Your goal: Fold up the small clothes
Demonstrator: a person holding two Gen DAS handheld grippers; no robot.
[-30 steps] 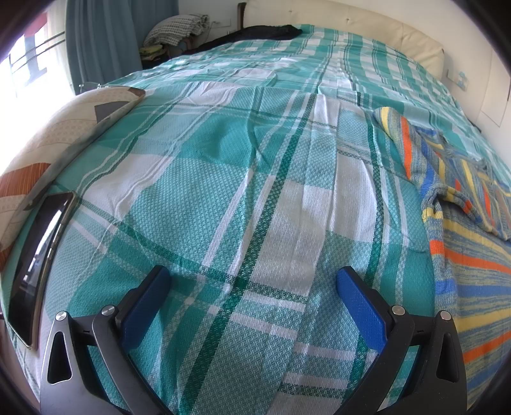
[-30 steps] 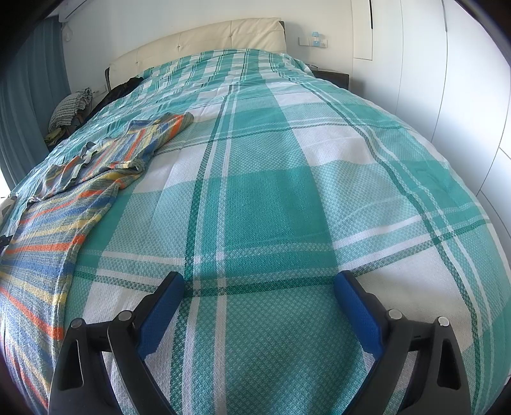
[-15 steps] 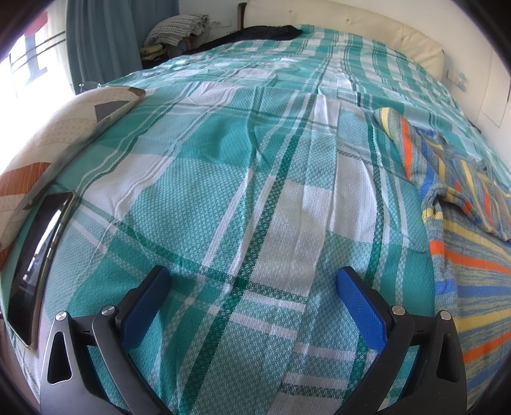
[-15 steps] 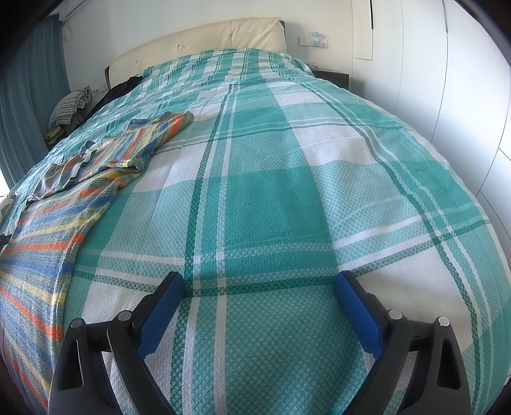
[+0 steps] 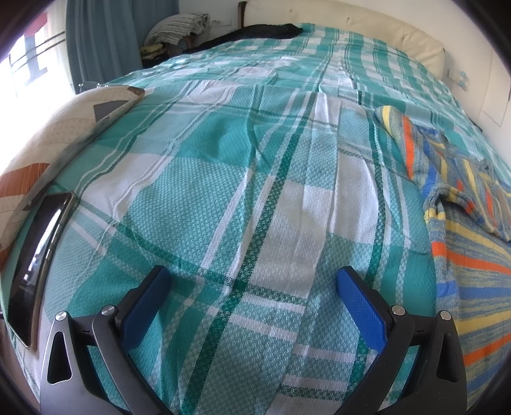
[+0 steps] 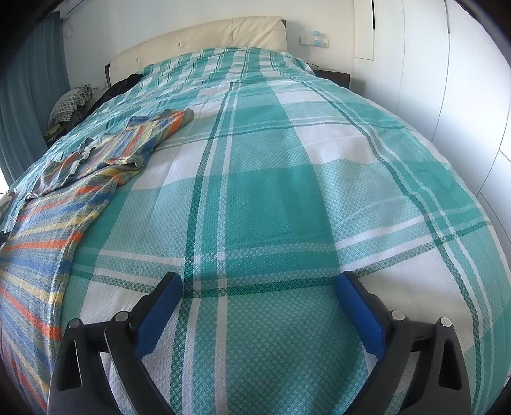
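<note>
Bedspread (image 5: 204, 198) in teal, white and dark green plaid covers the whole bed, lying mostly smooth with a few shallow wrinkles. On it lies a striped garment (image 5: 472, 230), knitted in blue, orange and yellow bands; in the left wrist view it sits at the right side of the frame, in the right wrist view (image 6: 64, 204) at the left, so it rests between the two tools, running from the near edge of the bed toward the headboard. Its far part is rumpled and folded over itself, with one sleeve end pointing toward the headboard, while its near part lies flatter and drapes down toward the foot edge of the bed.

The left gripper (image 5: 252, 287) stands wide, its blue pads (image 5: 361, 303) well apart with only bare bedspread between them. The right gripper (image 6: 258, 293) is likewise spread wide above plain bedspread, holding nothing. Neither touches the garment.

At the left edge of the bed a patterned cushion (image 5: 54, 150) in cream, rust and grey lies beside a dark glossy tablet (image 5: 35, 255). A cream padded headboard (image 6: 207, 38) closes the far end, with a dark piece of clothing (image 5: 265, 30) near it. Teal curtains (image 5: 108, 38) hang by the window, and a pile of fabric (image 5: 179, 30) sits just beside them.
</note>
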